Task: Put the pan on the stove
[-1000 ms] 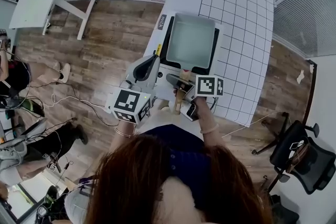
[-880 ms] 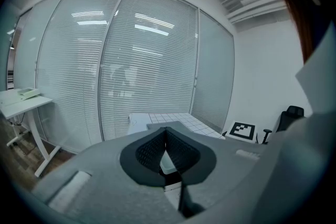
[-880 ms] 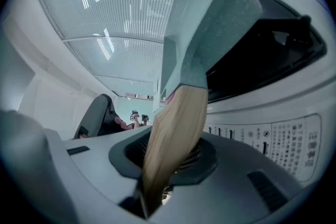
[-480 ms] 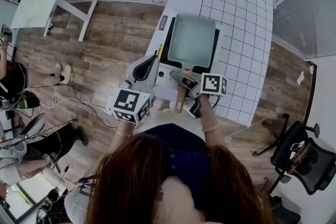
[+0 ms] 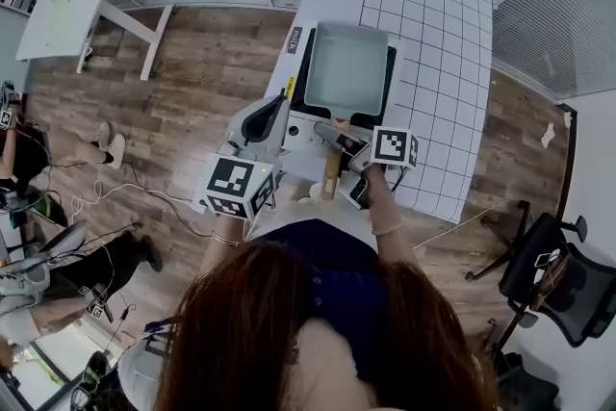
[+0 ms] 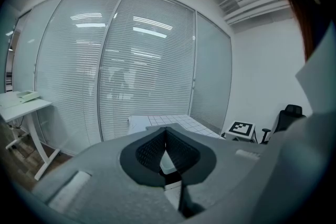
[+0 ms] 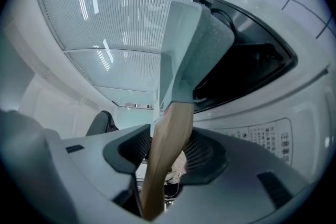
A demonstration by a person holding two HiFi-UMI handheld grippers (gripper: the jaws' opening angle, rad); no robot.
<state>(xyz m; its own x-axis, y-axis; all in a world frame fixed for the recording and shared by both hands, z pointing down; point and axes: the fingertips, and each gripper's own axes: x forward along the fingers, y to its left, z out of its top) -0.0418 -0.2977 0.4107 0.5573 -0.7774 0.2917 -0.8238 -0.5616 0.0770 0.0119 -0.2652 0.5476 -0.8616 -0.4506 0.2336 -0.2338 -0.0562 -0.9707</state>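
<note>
Pan (image 5: pixel 345 67) on stove (image 5: pixel 390 77), near table (image 5: pixel 443 34) front edge. Right gripper (image 7: pixel 167 150) jaws just opening, handle (image 7: pixel 173 123) between. Left gripper (image 6: pixel 166 149) jaws together.

Our left gripper (image 6: pixel 165 139) and right gripper (image 7: pixel 168 152) share one build: a smooth grey moulded shell (image 6: pixel 79 181) set with two black, fine-ribbed pads (image 6: pixel 149 152). Each carries a white cube printed with black square markers: the left cube (image 5: pixel 238 189) and the right cube (image 5: pixel 395 147). We wear a dark blue top (image 5: pixel 322 255). Our hair (image 5: pixel 289 332) is reddish brown. A thin bracelet (image 5: pixel 223 244) circles the left wrist, and a light band (image 5: pixel 387 229) circles the right.
</note>
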